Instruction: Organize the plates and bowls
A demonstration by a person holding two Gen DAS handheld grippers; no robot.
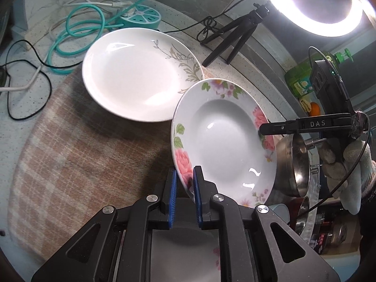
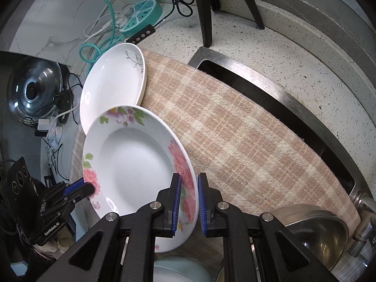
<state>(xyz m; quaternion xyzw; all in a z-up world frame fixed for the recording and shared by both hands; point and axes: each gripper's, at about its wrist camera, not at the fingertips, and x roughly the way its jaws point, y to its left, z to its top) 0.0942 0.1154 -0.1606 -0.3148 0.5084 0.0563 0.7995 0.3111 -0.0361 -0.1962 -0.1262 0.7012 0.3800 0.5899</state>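
A white plate with pink flowers [image 1: 225,138] is held tilted above the plaid cloth [image 1: 77,155]. My left gripper [image 1: 184,183] is shut on its near rim. My right gripper [image 2: 189,192] has its jaws around the opposite rim of the floral plate [image 2: 136,164], with a small gap at the outer pad. The right gripper also shows in the left wrist view [image 1: 265,129] at the plate's right rim. The left gripper shows in the right wrist view [image 2: 82,188] at the plate's left rim. A white plate with a grey leaf pattern [image 1: 138,75] lies on the cloth behind; it also shows in the right wrist view [image 2: 112,80].
Steel bowls [image 1: 296,164] stand at the right, one also in the right wrist view [image 2: 315,232]. A sink [image 2: 270,98] lies beyond the cloth. A teal power strip [image 1: 141,18], cables, a tripod [image 1: 232,37], a ring light [image 1: 317,2], a pot lid [image 2: 35,91] and a green soap bottle [image 1: 303,75] surround the area.
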